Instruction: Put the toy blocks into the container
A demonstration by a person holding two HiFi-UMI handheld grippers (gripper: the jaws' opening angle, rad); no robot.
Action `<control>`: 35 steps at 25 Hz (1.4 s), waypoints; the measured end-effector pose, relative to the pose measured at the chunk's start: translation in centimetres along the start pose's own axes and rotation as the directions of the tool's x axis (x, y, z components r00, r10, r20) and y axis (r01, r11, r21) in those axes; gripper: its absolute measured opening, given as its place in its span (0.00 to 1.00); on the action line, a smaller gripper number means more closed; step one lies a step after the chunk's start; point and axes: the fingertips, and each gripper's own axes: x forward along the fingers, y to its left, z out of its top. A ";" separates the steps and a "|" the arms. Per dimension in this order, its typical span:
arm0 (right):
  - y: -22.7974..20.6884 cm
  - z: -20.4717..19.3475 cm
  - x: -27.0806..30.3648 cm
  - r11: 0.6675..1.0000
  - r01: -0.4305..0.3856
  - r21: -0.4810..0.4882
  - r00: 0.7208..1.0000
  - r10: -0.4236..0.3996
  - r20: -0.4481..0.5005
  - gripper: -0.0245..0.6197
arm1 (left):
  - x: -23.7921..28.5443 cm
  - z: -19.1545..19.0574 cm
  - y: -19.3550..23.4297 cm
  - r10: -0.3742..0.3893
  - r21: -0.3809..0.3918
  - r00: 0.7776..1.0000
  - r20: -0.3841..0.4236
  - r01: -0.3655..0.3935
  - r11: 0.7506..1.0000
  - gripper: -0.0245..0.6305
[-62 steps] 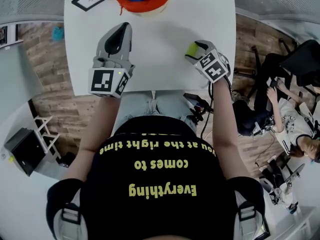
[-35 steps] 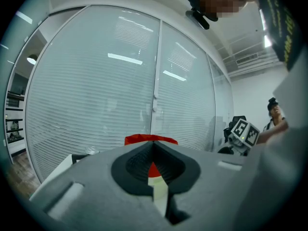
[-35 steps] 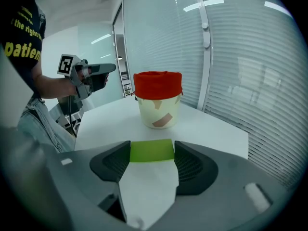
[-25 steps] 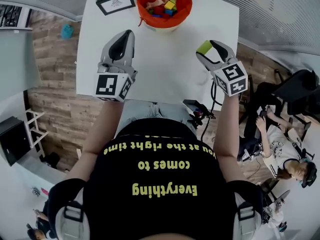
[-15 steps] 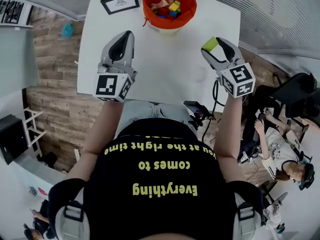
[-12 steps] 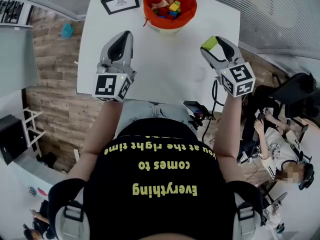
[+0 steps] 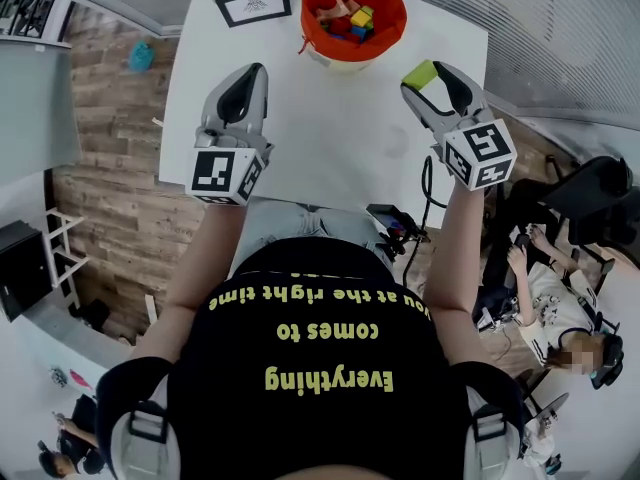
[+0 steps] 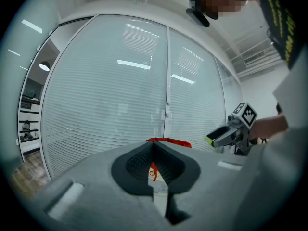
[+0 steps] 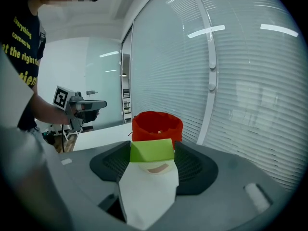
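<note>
Right claw held above white surface, clenched on green block, pointing toward red container of toy blocks at far edge. Left claw closed, empty, hovering over surface's left side.

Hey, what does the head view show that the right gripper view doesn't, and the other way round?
Only the head view: the toy blocks already lying inside the orange container, the framed card beside it, and the wooden floor.

Only the right gripper view: the ribbed dark fingers pressing on either side of the green block, and the container's outer wall from the side, its contents hidden.

Both: the right gripper shut on the green block, the container ahead, the left gripper holding nothing, and the white table.
</note>
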 end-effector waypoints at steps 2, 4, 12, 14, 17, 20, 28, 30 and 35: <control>0.2 0.6 0.4 1.000 -0.008 -0.007 1.000 0.008 0.010 0.50 | -0.3 0.0 0.3 0.005 0.000 1.000 -0.001 -0.005 1.000 0.04; 0.5 1.2 0.9 1.000 -0.017 -0.015 1.000 0.017 0.017 0.50 | -0.5 0.0 0.6 0.013 0.000 1.000 0.000 -0.013 1.000 0.04; 1.5 3.5 3.9 0.997 -0.065 -0.041 0.997 0.067 0.049 0.50 | -1.5 -0.4 2.3 0.052 -0.004 0.999 -0.004 -0.052 0.999 0.04; 1.8 4.0 4.7 0.996 -0.077 -0.047 0.995 0.080 0.052 0.50 | -1.8 -0.4 2.9 0.065 -0.005 0.998 -0.004 -0.065 0.998 0.04; 2.0 4.4 5.7 0.994 -0.093 -0.054 0.994 0.095 0.051 0.50 | -2.3 -0.4 3.6 0.083 -0.003 0.997 -0.006 -0.083 0.997 0.04; 2.1 4.5 6.7 0.993 -0.103 -0.058 0.993 0.106 0.045 0.50 | -2.7 -0.5 4.3 0.099 -0.004 0.995 -0.007 -0.099 0.995 0.04; 1.6 4.7 9.2 0.993 -0.110 -0.044 0.993 0.112 0.035 0.50 | -4.0 -0.5 5.8 0.141 -0.004 0.990 -0.016 -0.141 0.990 0.04; 1.5 4.9 9.6 0.993 -0.113 -0.016 0.992 0.114 0.049 0.50 | -4.3 -0.5 6.1 0.149 -0.004 0.989 -0.018 -0.149 0.989 0.04; 1.0 4.5 10.5 0.996 -0.091 0.024 0.994 0.089 0.056 0.50 | -4.6 -0.7 6.5 0.159 -0.005 0.987 -0.021 -0.159 0.987 0.04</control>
